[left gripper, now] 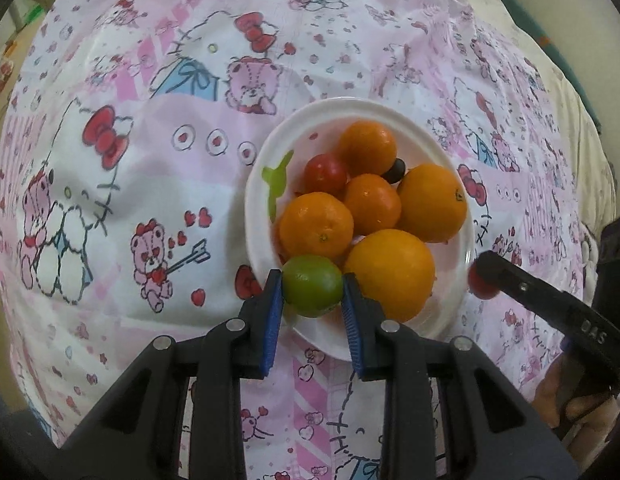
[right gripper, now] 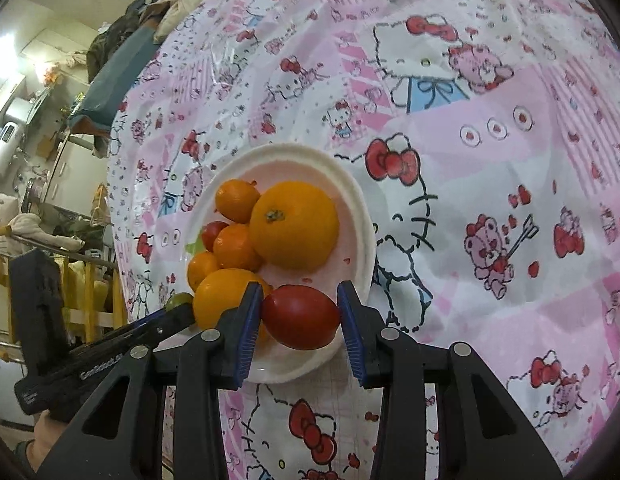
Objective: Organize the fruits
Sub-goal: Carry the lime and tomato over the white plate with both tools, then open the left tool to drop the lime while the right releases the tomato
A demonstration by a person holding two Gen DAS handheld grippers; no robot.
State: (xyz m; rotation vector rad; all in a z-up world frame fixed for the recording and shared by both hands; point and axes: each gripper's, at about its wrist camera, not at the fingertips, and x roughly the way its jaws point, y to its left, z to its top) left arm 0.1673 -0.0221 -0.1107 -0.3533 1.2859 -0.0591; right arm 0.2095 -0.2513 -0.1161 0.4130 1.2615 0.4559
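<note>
A white plate (left gripper: pixel 462 248) on the pink cartoon-print cloth holds several oranges (left gripper: pixel 316 226), a red tomato (left gripper: pixel 325 175) and a dark grape (left gripper: pixel 394 170). My left gripper (left gripper: pixel 313 292) is shut on a green lime (left gripper: pixel 312 290) over the plate's near edge. In the right wrist view, the same plate (right gripper: pixel 360 216) carries a big orange (right gripper: pixel 294 226). My right gripper (right gripper: pixel 299 316) is shut on a red tomato (right gripper: pixel 299 317) above the plate's near rim. The left gripper (right gripper: pixel 177 312) with the lime (right gripper: pixel 178 301) shows at lower left there. The right gripper (left gripper: pixel 484 280) with its tomato (left gripper: pixel 481 286) appears beside the plate.
The printed cloth (left gripper: pixel 149 168) covers the whole table and lies wrinkled around the plate. Beyond the table's left edge in the right wrist view stand a dark chair back (right gripper: pixel 39 312), yellow rails (right gripper: pixel 81 300) and household clutter (right gripper: pixel 37 128).
</note>
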